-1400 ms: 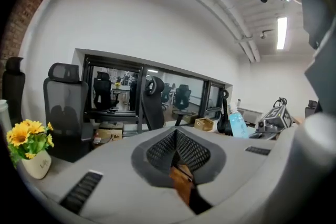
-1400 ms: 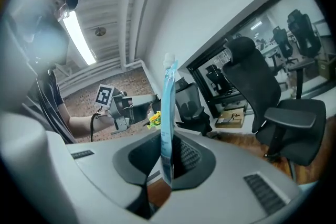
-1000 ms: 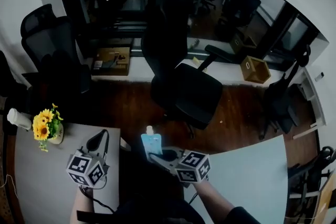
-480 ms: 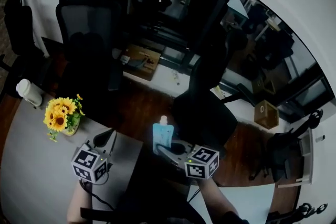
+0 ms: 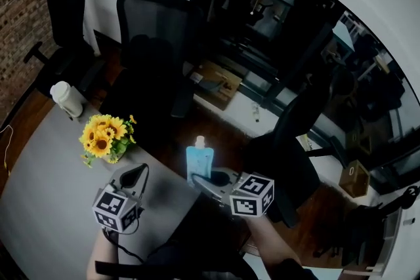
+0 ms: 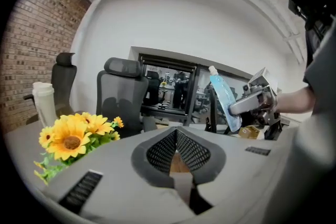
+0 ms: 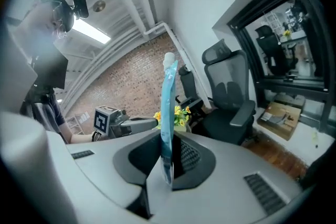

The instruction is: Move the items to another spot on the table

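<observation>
1. Both the left gripper [image 5: 136,173] and the right gripper [image 5: 205,179] have swung nearer the yellow sunflower bunch [image 5: 105,138] on the grey bench [image 5: 39,206].
2. Right fingers clamp the lower edge of the pale-blue flat spouted pouch [image 5: 199,162], upright in the air, right of the sunflowers.
3. Left fingers are clenched together, empty, near the sunflowers.

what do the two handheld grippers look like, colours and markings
The left gripper and right gripper both have pale grey bodies and dark grey jaws lined with mesh-textured pads. Each carries a white cube printed with black square markers. A thin black cable trails from the left one.
</observation>
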Action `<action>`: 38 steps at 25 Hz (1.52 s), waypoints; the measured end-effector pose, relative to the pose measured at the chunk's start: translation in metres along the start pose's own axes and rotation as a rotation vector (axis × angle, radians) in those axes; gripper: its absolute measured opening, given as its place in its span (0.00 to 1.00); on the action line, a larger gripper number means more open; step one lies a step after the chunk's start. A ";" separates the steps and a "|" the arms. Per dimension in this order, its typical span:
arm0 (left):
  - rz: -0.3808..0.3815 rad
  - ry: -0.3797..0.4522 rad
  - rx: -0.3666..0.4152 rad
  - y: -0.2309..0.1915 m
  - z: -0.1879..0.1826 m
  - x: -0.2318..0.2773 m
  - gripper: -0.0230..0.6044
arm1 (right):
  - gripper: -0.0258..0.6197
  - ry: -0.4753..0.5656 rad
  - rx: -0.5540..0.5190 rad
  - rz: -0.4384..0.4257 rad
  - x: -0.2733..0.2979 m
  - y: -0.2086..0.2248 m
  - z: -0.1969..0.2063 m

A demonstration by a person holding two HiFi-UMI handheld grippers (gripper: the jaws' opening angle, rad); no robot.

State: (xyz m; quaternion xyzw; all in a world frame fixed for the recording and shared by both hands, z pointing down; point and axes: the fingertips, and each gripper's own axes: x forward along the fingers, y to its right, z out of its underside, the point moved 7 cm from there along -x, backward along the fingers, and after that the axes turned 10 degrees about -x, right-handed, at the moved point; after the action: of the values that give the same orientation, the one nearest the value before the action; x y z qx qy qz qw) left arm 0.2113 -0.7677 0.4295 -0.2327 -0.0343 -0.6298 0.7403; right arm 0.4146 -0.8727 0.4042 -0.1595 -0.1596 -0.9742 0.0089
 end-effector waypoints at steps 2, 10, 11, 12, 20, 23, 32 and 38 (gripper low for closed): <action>-0.067 -0.013 -0.003 -0.012 0.000 -0.002 0.05 | 0.10 -0.012 0.008 -0.090 0.030 0.012 -0.001; -0.281 -0.072 -0.027 -0.028 -0.006 0.007 0.05 | 0.10 -0.255 0.065 -0.417 0.105 0.042 0.029; -0.305 -0.072 -0.030 -0.029 -0.007 0.007 0.05 | 0.11 -0.304 0.071 -0.451 0.110 0.045 0.035; -0.327 -0.073 -0.034 -0.029 -0.007 0.006 0.05 | 0.11 -0.356 0.071 -0.479 0.114 0.048 0.041; -0.480 -0.181 -0.041 -0.035 0.025 -0.010 0.05 | 0.11 -0.674 0.103 -0.589 0.164 0.058 0.085; -0.526 -0.192 -0.104 -0.030 0.046 -0.015 0.05 | 0.11 -0.812 0.123 -0.637 0.173 0.055 0.107; -0.624 -0.129 -0.265 -0.032 0.072 -0.051 0.05 | 0.12 -0.951 0.186 -0.639 0.197 0.049 0.138; -0.625 -0.153 -0.244 -0.032 0.076 -0.051 0.05 | 0.13 -0.938 0.163 -0.621 0.205 0.052 0.141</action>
State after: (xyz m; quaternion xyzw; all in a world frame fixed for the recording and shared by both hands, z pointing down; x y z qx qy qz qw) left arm 0.1892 -0.6944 0.4894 -0.3443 -0.0838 -0.8063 0.4735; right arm 0.2671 -0.8710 0.6108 -0.5196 -0.2605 -0.7403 -0.3378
